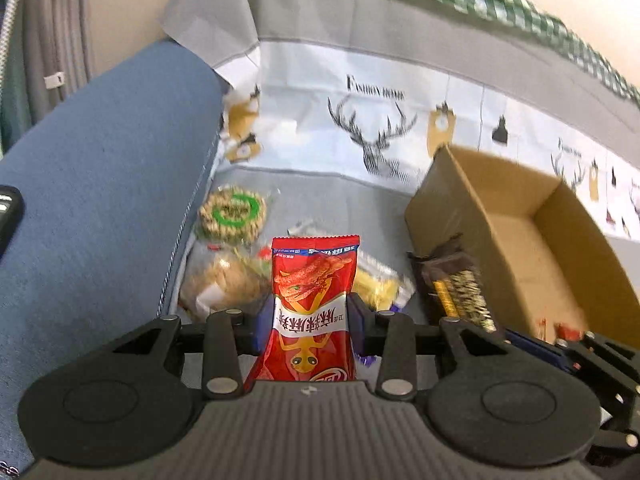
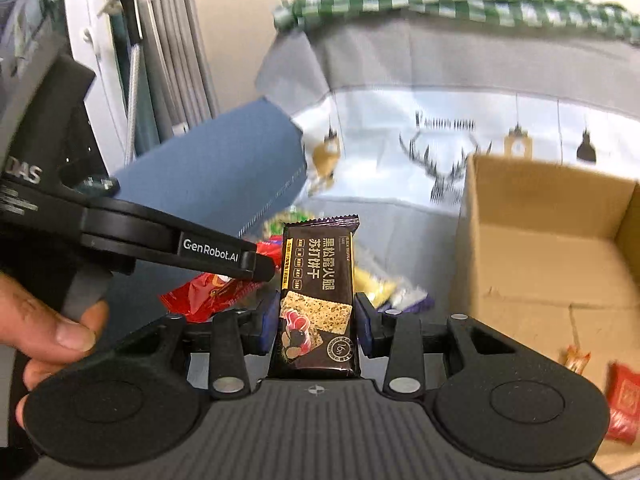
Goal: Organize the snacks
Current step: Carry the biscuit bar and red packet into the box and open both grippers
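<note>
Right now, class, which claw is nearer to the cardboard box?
Right. The right claw, gripping the dark cracker pack, sits beside the cardboard box; the left claw, holding the red snack bag, is farther left.

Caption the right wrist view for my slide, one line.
Right gripper clamps a dark cracker packet upright, beside the open cardboard box already holding small red snacks.

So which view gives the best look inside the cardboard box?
The right wrist view: the cardboard box shows its open interior and floor, with two small red-orange packets at one corner. The left wrist view shows the box blurred and partly cut off by the hand-held gripper.
</note>
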Demonstrator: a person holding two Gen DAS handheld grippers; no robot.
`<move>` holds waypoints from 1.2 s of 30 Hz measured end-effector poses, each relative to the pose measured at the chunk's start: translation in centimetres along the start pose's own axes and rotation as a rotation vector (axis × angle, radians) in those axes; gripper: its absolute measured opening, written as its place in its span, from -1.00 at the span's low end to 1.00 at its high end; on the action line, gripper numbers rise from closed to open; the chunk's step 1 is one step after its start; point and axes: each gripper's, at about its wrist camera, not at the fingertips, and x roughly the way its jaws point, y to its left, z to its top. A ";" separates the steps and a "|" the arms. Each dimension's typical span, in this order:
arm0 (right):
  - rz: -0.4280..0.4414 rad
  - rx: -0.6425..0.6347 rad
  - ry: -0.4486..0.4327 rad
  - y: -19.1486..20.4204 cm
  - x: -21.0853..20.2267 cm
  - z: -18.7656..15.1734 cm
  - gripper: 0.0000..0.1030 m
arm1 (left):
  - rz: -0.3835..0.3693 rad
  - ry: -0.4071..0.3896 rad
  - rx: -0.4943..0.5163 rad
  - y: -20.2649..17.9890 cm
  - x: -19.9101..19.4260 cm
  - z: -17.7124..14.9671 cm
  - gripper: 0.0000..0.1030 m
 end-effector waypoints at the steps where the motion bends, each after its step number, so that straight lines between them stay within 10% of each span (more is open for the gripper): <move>1: -0.002 -0.005 -0.016 -0.2 -0.4 0.2 -0.21 | -0.005 -0.013 -0.012 0.0 -0.2 0.3 -0.17; 17: -0.085 0.035 -0.147 -7.2 -4.9 1.9 -0.21 | -0.125 -0.242 -0.014 -6.3 -1.9 2.8 -0.17; 36: -0.356 0.198 -0.207 -16.8 -8.6 0.6 -0.21 | -0.362 -0.353 0.254 -18.9 -1.2 0.8 -0.17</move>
